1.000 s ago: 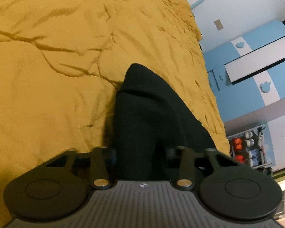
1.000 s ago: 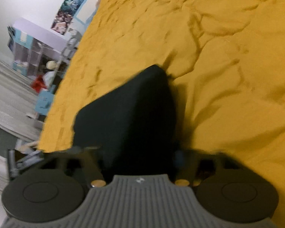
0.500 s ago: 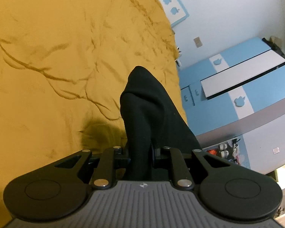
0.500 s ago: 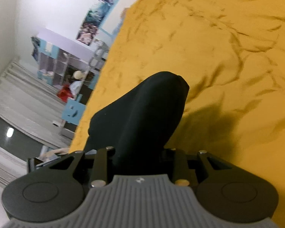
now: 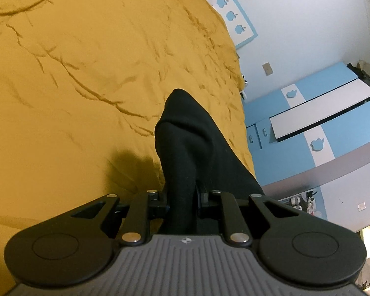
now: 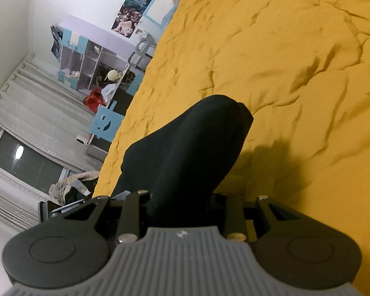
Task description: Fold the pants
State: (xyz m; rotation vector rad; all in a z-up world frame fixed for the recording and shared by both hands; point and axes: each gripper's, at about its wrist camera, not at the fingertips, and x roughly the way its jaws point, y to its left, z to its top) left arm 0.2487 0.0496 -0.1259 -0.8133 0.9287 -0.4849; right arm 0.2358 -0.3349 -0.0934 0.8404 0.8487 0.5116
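Both tools were clamped on the black pants (image 5: 185,153): left tool (image 5: 182,194) and right tool (image 6: 182,202) each pinched a bunch of cloth. Since a second ago both had risen, the bed (image 5: 86,74) dropping away and shadows showing beneath. Pants hung lifted above the bed, draped forward. Likely a carry into the fold; nothing laid flat yet.
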